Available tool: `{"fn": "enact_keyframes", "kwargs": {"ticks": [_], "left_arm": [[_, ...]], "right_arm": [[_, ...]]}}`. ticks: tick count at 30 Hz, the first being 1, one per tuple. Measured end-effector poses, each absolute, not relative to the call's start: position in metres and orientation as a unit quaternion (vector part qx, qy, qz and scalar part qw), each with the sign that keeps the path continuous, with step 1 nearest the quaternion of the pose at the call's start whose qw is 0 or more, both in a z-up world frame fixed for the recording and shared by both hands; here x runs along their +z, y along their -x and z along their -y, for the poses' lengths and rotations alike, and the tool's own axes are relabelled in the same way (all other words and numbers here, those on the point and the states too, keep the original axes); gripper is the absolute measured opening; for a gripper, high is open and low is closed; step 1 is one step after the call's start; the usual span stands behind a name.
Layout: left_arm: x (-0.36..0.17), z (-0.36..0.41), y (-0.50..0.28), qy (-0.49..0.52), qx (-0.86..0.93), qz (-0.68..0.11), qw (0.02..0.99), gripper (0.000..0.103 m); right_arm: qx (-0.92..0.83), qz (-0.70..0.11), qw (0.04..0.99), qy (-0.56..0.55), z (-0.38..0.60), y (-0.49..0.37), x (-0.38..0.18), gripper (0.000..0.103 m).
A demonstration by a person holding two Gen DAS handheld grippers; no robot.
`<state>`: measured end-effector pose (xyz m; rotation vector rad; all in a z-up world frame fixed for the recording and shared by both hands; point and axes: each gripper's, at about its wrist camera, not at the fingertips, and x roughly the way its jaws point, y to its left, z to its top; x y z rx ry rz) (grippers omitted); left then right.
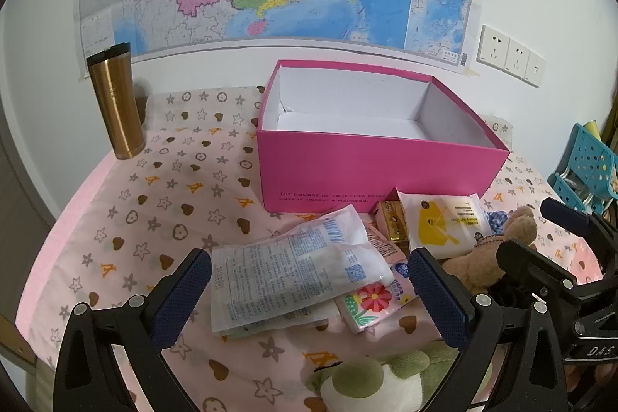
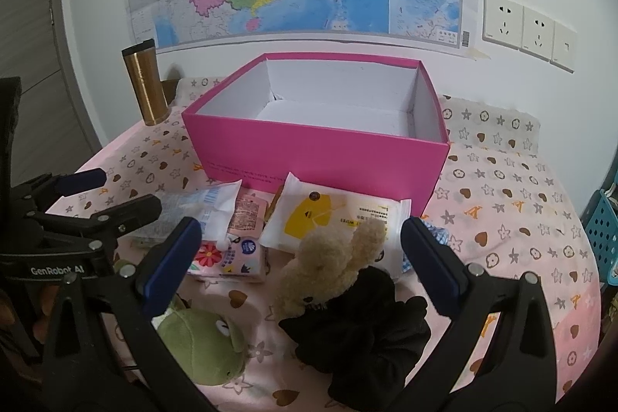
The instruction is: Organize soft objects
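Observation:
An open pink box (image 1: 347,176) (image 2: 309,153) with a bare white inside stands on the patterned cloth. In front of it lie a clear printed packet (image 1: 289,277) (image 2: 201,207), a floral tissue pack (image 1: 370,300) (image 2: 231,257), a yellow-and-white wipes pack (image 1: 440,222) (image 2: 328,219), a beige teddy (image 1: 498,250) (image 2: 328,265), a black scrunchie (image 2: 367,327) and a green frog plush (image 1: 370,381) (image 2: 201,338). My left gripper (image 1: 309,280) (image 2: 116,192) hangs open over the clear packet. My right gripper (image 2: 301,246) (image 1: 540,238) hangs open over the teddy and scrunchie, holding nothing.
A gold tumbler (image 1: 116,103) (image 2: 146,87) stands at the back left near the cloth's edge. A blue perforated basket (image 1: 587,165) sits off the table's right side. A map and wall sockets (image 2: 529,29) are behind the box. A small gold pack (image 1: 392,222) lies beside the wipes.

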<state>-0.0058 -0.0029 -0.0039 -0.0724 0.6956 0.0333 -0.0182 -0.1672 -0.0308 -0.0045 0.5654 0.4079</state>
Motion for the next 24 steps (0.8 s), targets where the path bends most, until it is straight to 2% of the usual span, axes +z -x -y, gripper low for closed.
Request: {"fn": "enact_keyframes", "kwargs": {"ticks": [12, 18, 20, 22, 24], "left_arm": [[-0.008, -0.003, 0.004, 0.042, 0.018, -0.344, 0.938, 0.103], [-0.012, -0.024, 0.000, 0.048, 0.028, -0.350, 0.935, 0.103], [-0.016, -0.037, -0.002, 0.060, 0.029, -0.358, 0.932, 0.103], [-0.021, -0.051, -0.003, 0.075, 0.027, -0.366, 0.927, 0.103], [-0.028, -0.064, -0.005, 0.086, 0.021, -0.376, 0.923, 0.103]], "right_arm": [[0.215, -0.272, 0.938, 0.018, 0.159, 0.015, -0.024, 0.102], [0.237, -0.283, 0.929, 0.018, 0.155, 0.010, -0.022, 0.097], [0.250, -0.290, 0.923, 0.019, 0.152, 0.006, -0.022, 0.093], [0.268, -0.301, 0.915, 0.018, 0.147, 0.001, -0.021, 0.083], [0.283, -0.314, 0.906, 0.021, 0.140, -0.005, -0.023, 0.078]]}}
